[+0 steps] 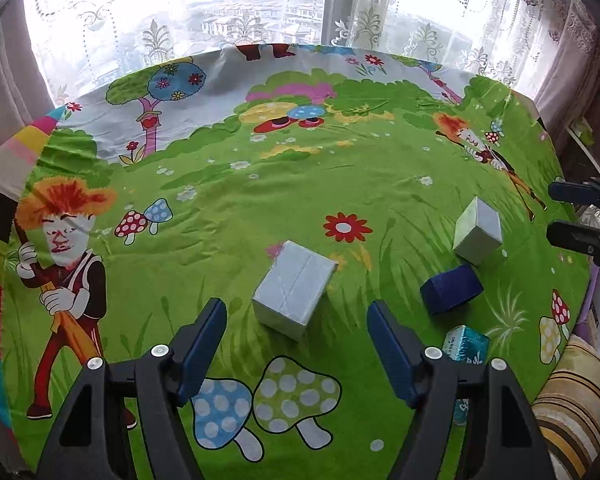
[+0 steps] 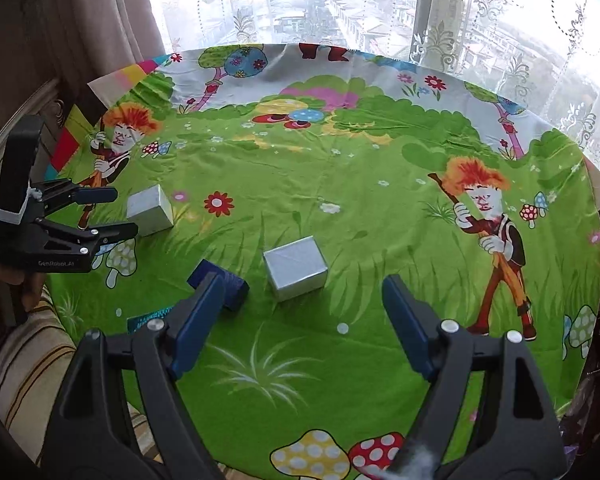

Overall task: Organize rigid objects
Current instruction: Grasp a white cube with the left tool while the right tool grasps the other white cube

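Two silver boxes, a dark blue box and a shiny teal box lie on the cartoon tablecloth. In the left wrist view my left gripper point(image 1: 296, 308) is open, with one silver box point(image 1: 294, 294) just ahead between its fingers. The second silver box point(image 1: 478, 230), the blue box point(image 1: 451, 288) and the teal box point(image 1: 466, 346) lie to its right. My right gripper point(image 1: 550, 212) shows open at the right edge. In the right wrist view my right gripper point(image 2: 304, 284) is open and empty, near a silver box point(image 2: 295, 268) and the blue box point(image 2: 236, 286). My left gripper point(image 2: 126, 212) is open beside the other silver box point(image 2: 150, 210).
The round table's green tablecloth point(image 1: 260, 184) fills both views. Lace curtains point(image 1: 228, 12) and a window stand behind it. A striped cushion point(image 1: 576, 400) lies past the table's near right edge. The teal box point(image 2: 148, 316) is partly hidden behind my right gripper's left finger.
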`<act>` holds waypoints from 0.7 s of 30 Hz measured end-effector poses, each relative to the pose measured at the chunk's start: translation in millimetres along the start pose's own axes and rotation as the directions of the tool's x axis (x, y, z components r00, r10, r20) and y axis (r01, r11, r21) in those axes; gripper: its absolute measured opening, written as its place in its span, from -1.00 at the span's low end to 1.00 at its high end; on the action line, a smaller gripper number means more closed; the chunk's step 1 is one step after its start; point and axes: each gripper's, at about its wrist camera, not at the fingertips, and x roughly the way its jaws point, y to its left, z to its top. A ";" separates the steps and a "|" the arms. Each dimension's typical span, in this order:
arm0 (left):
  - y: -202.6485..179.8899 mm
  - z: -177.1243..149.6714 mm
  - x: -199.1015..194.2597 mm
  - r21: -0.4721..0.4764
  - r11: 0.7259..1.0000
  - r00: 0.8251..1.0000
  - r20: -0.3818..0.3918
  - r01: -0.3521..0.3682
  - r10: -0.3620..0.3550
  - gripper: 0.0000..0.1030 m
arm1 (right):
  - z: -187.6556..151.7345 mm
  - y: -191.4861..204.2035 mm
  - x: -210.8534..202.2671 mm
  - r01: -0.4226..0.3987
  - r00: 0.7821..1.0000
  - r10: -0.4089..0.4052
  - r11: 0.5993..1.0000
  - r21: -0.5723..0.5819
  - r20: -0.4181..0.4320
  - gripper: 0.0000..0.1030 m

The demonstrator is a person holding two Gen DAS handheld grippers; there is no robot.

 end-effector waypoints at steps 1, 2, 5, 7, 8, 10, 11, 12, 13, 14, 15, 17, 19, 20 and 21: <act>1.7 2.5 5.1 -0.001 1.000 1.000 -0.008 -0.001 0.001 0.42 | 1.8 1.7 11.4 -0.008 1.000 0.008 1.000 -0.008 -0.019 0.62; 2.8 4.8 9.8 -0.001 1.000 1.000 -0.015 0.002 -0.002 0.42 | 3.4 3.5 21.6 -0.019 0.999 0.019 1.000 -0.017 -0.037 0.62; 1.3 9.1 21.3 0.002 1.000 0.999 -0.035 0.023 -0.023 0.42 | 6.2 6.9 45.7 -0.049 0.996 0.048 0.999 -0.019 -0.071 0.62; -2.7 10.0 30.6 0.020 1.000 0.998 -0.057 0.016 -0.014 0.39 | 6.1 9.7 59.7 -0.058 0.994 0.055 0.998 -0.026 -0.097 0.62; -4.4 9.5 35.8 0.030 1.000 0.997 -0.071 0.009 -0.007 0.22 | 5.7 11.3 65.6 -0.058 0.993 0.054 0.998 -0.034 -0.108 0.62; -5.7 8.6 42.1 0.034 0.999 0.996 -0.089 0.010 -0.007 -0.07 | 5.3 11.8 72.9 -0.055 0.993 0.051 0.998 -0.028 -0.111 0.54; -6.5 8.4 43.6 0.031 0.999 0.996 -0.093 0.020 -0.017 -0.18 | 4.9 10.9 74.5 -0.064 0.993 0.063 0.998 -0.012 -0.104 0.47; -7.6 8.0 44.3 0.029 0.999 0.995 -0.094 0.026 -0.024 -0.24 | 4.3 10.7 77.1 -0.078 0.991 0.078 0.997 0.003 -0.106 0.27; -9.3 7.5 44.2 0.031 0.999 0.995 -0.095 0.029 -0.026 -0.32 | 3.0 11.3 81.4 -0.082 0.989 0.082 0.997 0.009 -0.124 0.03; -11.5 7.1 43.8 0.037 0.999 0.995 -0.096 0.026 -0.023 -0.32 | 1.3 12.2 85.3 -0.077 0.987 0.078 0.997 0.010 -0.142 -0.03; -14.2 6.5 42.6 0.044 0.999 0.995 -0.097 0.023 -0.019 -0.32 | -0.4 13.7 85.9 -0.066 0.988 0.067 0.998 0.008 -0.142 -0.06; -21.2 5.0 37.7 0.053 0.998 0.996 -0.085 0.032 -0.028 -0.32 | -3.4 14.7 81.5 -0.066 0.989 0.067 0.998 0.010 -0.130 -0.06; -27.8 3.4 30.5 0.050 0.998 0.997 -0.070 0.024 -0.020 -0.32 | -6.5 14.1 74.2 -0.059 0.991 0.061 0.998 0.025 -0.116 -0.06; -31.0 2.5 25.5 0.044 0.999 0.998 -0.058 0.017 -0.014 -0.32 | -8.0 13.6 68.5 -0.050 0.993 0.054 0.998 0.037 -0.103 -0.06; -34.5 1.7 20.2 0.038 0.999 0.999 -0.046 0.013 -0.011 -0.32 | -9.6 12.9 62.8 -0.043 0.995 0.047 0.998 0.049 -0.089 -0.06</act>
